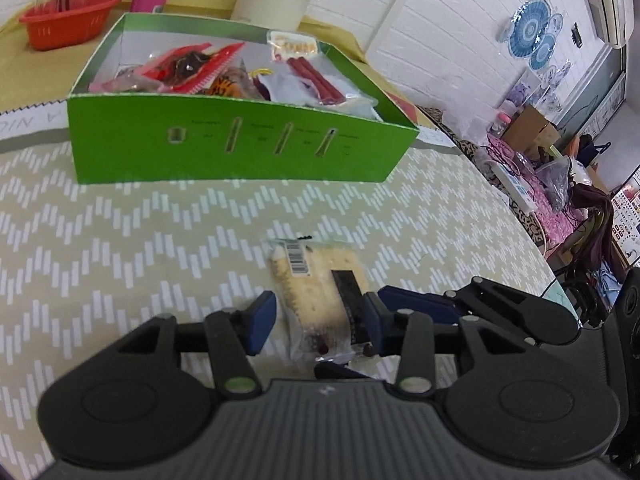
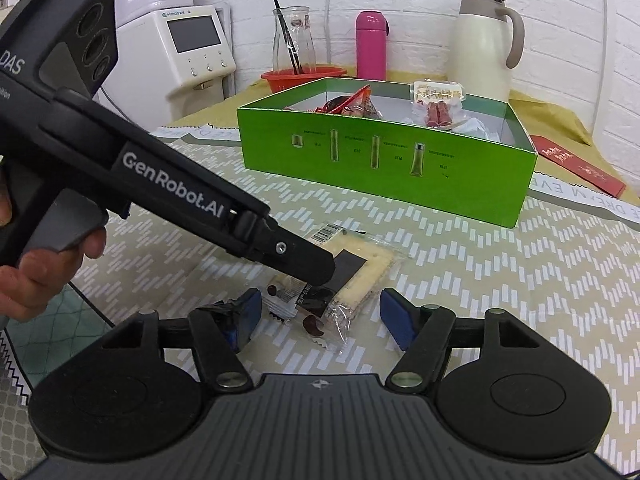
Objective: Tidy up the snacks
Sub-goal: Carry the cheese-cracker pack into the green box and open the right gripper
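Left claw (image 1: 320, 318): narrowed around a clear-wrapped cracker packet (image 1: 316, 280) lying flat on the counter (image 1: 120, 220); right pad at the wrapper's edge, left pad seemingly just clear of it, so no firm grip yet. Right claw (image 2: 320, 316) wide, empty, low over the packet's near end.

Step, as judged: picking up the last loose snack. Next: close fully, lift, carry to the green box (image 1: 240, 152) beyond, already holding other snacks.

Packet: pale cracker, dark label, barcode, crinkly film; likely slippery.
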The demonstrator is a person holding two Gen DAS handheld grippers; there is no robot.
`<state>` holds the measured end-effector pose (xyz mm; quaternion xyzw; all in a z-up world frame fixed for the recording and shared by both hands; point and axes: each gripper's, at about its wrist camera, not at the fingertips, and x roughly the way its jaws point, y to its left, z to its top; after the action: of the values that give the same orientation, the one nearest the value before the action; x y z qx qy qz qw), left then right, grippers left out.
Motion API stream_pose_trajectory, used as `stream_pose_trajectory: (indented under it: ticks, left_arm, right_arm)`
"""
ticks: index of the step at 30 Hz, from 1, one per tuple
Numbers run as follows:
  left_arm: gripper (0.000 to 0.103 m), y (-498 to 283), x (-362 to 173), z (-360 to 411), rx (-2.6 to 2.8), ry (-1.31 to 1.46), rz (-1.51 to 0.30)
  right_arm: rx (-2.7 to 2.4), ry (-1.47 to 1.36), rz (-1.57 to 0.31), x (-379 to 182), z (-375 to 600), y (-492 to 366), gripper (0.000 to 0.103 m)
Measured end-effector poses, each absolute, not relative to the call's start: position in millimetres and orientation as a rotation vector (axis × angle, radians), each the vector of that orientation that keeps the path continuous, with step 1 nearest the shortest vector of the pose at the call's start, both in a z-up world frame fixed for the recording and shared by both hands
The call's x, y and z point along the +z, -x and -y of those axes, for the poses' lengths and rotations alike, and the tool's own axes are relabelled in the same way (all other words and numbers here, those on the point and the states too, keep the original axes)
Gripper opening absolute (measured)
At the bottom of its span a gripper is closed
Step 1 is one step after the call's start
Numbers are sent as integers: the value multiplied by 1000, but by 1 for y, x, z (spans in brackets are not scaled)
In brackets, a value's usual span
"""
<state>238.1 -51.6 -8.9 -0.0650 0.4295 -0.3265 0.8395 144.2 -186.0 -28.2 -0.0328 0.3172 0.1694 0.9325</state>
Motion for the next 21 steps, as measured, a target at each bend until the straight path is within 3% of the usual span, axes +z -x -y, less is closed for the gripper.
stream_pose_trajectory:
  ticks: [2,3,4,8,21]
  left_arm:
    - [42,-235,-9,53,-680,125,-897]
    - [41,-233,-9,56,-674,114,-890]
    - [39,-229,-9,58,-667,93,-884]
    - [36,-213,0,62,-626,71,-858]
    - [35,-214,70,55,-638,125,-641]
  right_arm:
    - [343,89,-643,-29,184,-144,103]
    - [342,98,-641,-29,184,-145,95]
    - [343,100,-635,-29,184,-145,77]
    - [330,55,-640,-25,188,-145,62]
    - [317,34,-427,32,201,-145,57]
